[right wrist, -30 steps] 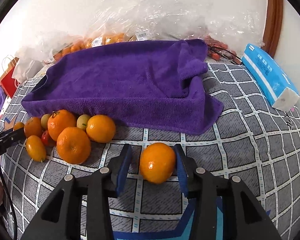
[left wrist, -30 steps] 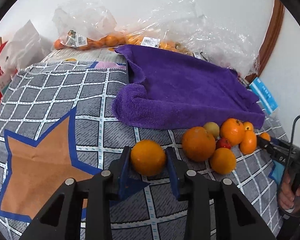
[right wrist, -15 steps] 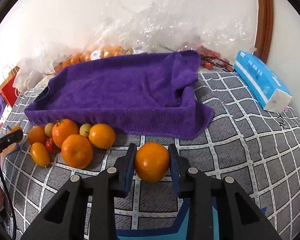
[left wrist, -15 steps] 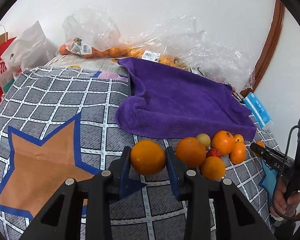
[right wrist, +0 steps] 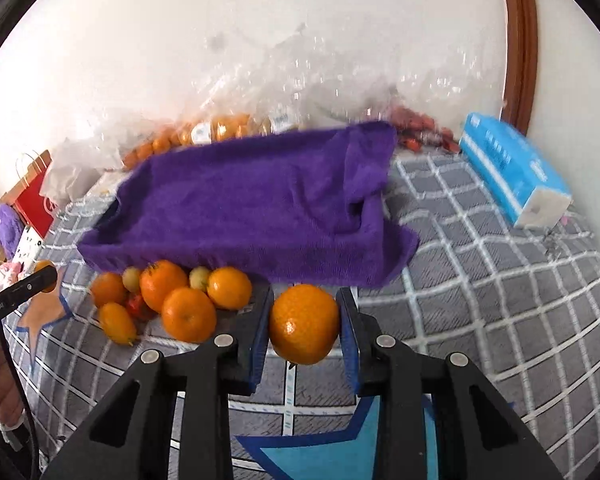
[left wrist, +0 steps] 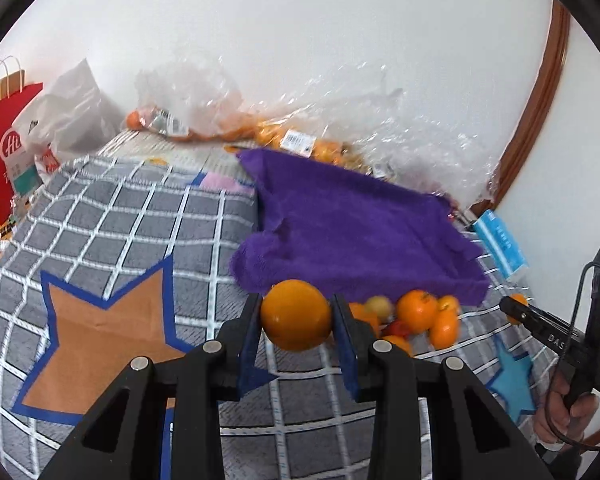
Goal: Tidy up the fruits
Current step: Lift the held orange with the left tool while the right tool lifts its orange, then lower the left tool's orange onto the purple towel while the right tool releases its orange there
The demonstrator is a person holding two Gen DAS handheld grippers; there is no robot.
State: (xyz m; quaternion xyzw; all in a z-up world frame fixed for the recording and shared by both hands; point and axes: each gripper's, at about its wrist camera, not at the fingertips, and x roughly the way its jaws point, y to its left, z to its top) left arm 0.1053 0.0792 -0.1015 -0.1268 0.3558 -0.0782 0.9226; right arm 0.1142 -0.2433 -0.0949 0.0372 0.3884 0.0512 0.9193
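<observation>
**Two oranges gripped in front of the purple towel**

The left gripper [left wrist: 296,322] is closed on a smooth orange [left wrist: 296,315]; both blue pads press its sides. The fruit is held above the checked cloth [left wrist: 140,224], just before the near left corner of the purple towel [left wrist: 352,232].

The right gripper [right wrist: 303,326] clamps a mandarin [right wrist: 303,323] in the same way, before the near right corner of the towel.

A pile of fruits [right wrist: 172,300] lies on the cloth, touching the near edge of the towel, between the two grippers. Behind the towel stand clear plastic bags [right wrist: 228,124] with more oranges. A blue tissue pack [right wrist: 512,176] lies to the right of the towel.
</observation>
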